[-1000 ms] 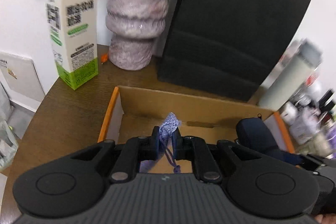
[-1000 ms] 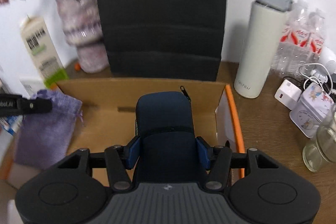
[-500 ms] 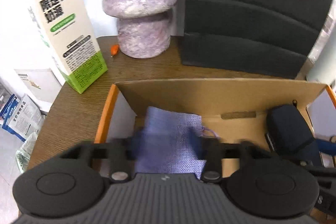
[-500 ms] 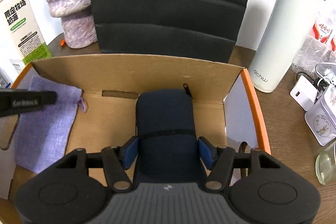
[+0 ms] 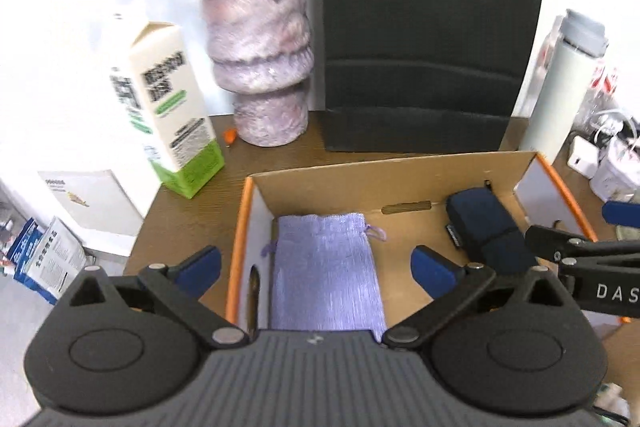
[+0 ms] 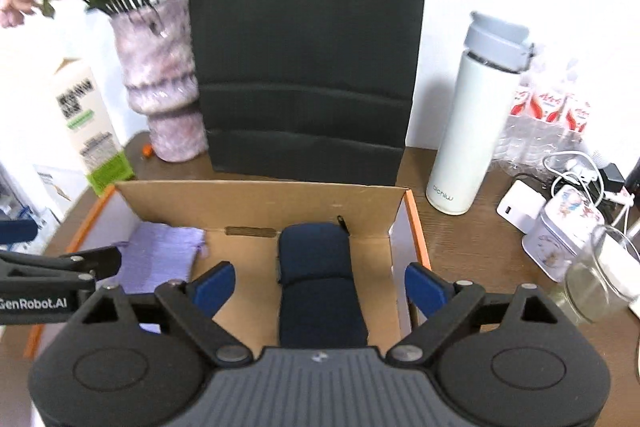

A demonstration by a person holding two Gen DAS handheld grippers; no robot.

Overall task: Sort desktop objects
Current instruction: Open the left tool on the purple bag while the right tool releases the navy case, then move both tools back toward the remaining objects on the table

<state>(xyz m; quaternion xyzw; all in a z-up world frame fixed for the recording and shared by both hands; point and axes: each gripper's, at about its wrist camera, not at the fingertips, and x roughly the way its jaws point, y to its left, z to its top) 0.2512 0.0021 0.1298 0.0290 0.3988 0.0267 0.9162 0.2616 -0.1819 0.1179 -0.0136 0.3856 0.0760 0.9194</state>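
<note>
Left wrist view: left claw (image 5: 316, 263) opening wide, gripping nothing; lilac drawstring pouch (image 5: 326, 267) flat in the cardboard box (image 5: 360, 171), left part, beneath and between the pads.

Right wrist view: right claw (image 6: 320, 283) opening, untouched navy zip case (image 6: 316, 279) between its pads, right part of the box.

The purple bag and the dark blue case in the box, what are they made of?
The purple bag looks like coarse woven cloth, matte: you can see fine thread lines and a drawstring. The dark blue case looks like smooth padded fabric with a zipper pull, maybe neoprene. The box is plain brown cardboard.
</note>
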